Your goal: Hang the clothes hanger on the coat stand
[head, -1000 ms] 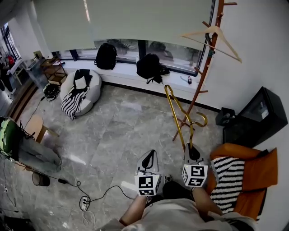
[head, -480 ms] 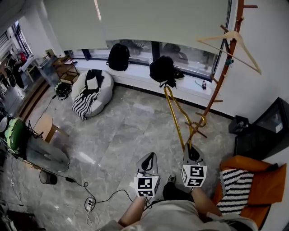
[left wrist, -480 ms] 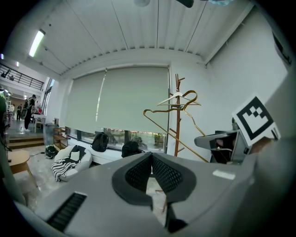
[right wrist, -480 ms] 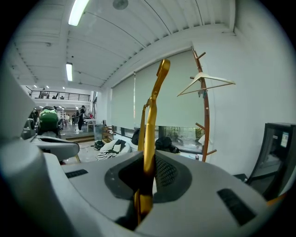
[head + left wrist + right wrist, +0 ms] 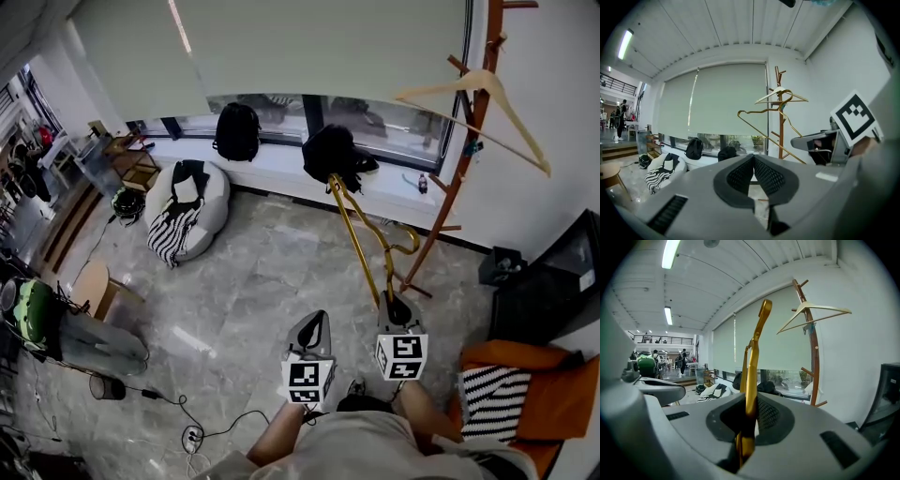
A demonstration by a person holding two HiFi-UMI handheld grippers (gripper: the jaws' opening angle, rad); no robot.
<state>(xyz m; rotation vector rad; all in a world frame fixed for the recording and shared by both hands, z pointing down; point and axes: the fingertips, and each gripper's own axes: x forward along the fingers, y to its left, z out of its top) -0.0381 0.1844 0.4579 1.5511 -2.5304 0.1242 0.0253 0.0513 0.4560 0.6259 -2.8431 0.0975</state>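
The right gripper (image 5: 395, 307) is clamped on a gold clothes hanger (image 5: 368, 265), carried above the marble floor (image 5: 244, 281) well short of the wooden coat stand (image 5: 457, 187); the left gripper (image 5: 312, 330) is closed on nothing. Gripped near 1 end, the hanger could swivel or knock the wooden hanger (image 5: 441, 84) off its peg. Its frame looks slim, glossy, metallic, with a curled hook

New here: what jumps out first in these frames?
A gold clothes hanger juts up from the right hand-held gripper, which is clamped on it, mid-frame. Beyond it, at right, a wooden coat stand already carries a pale wooden hanger. The left hand-held gripper is shut and empty.
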